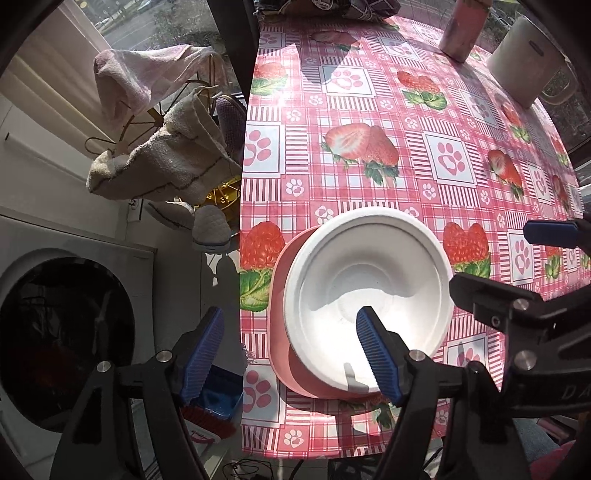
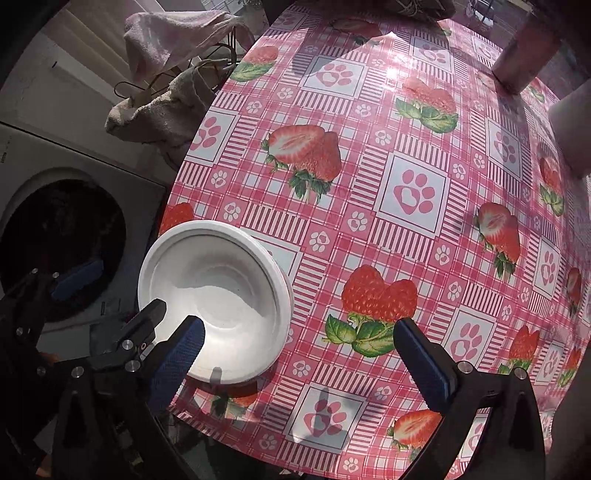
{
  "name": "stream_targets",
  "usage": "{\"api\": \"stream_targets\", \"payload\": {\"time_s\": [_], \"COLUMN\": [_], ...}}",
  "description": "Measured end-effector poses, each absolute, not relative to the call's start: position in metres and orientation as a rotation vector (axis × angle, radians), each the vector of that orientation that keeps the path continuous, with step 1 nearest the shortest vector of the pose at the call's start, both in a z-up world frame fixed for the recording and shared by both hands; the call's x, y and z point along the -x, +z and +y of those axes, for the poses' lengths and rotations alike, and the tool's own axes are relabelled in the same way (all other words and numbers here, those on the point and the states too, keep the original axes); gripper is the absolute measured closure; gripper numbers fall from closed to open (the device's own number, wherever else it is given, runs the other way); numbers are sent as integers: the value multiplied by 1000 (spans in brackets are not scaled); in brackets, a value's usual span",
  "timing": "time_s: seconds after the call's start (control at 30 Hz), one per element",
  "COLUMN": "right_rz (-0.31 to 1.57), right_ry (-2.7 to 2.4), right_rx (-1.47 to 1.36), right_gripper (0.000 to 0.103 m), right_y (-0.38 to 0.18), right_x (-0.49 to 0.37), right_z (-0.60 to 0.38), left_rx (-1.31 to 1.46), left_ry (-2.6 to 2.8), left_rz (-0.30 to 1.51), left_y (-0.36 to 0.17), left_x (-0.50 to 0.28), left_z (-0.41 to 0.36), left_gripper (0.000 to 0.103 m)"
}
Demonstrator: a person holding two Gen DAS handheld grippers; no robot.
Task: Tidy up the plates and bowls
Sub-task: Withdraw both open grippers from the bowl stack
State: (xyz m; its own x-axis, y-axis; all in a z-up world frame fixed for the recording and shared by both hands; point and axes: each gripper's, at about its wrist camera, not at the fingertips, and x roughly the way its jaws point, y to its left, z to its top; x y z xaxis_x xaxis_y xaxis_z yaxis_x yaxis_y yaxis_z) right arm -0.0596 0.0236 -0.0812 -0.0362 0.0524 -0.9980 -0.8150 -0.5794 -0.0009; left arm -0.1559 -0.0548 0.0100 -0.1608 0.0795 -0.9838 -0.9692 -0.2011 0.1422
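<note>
The tabletop (image 1: 406, 122) is the largest thing in view, round-edged and covered by a pink checked cloth printed with strawberries and paw marks. To its left stands a washing machine (image 1: 66, 332) with a dark round door, and above that, towels (image 1: 162, 162) hang over a wire rack. At the far right of the tabletop sit a white mug (image 1: 524, 62) and, just beside it, a pink cylinder (image 1: 463, 31).

Near the left edge of the tabletop, a white bowl (image 1: 369, 295) rests upright on a pink plate (image 1: 280, 314), whose rim shows along the bowl's left and near sides. In the right wrist view the bowl (image 2: 218, 295) hides almost all of the plate.

The left gripper (image 1: 291, 354) has its jaws wide apart: one blue-padded finger hangs out past the tabletop's edge, the other reaches over the bowl's near rim. Whether it touches the bowl I cannot tell.

The right gripper (image 2: 299, 354) is likewise spread wide and holds nothing, its left finger at the bowl's near rim and its right finger above bare cloth.
</note>
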Motion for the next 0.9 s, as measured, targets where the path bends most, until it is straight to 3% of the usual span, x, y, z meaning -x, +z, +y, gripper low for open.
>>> {"api": "stream_targets", "payload": {"time_s": [0.9], "right_rz": [871], "right_ry": [1674], "right_rx": [1574], "right_gripper": [0], "right_y": [-85], "right_x": [47], "right_z": [28], "left_rx": [1155], "left_ry": [1550], "left_rz": [1198], "left_y": [10], "left_x": [147], "left_z": [-43], "left_gripper": [19]}}
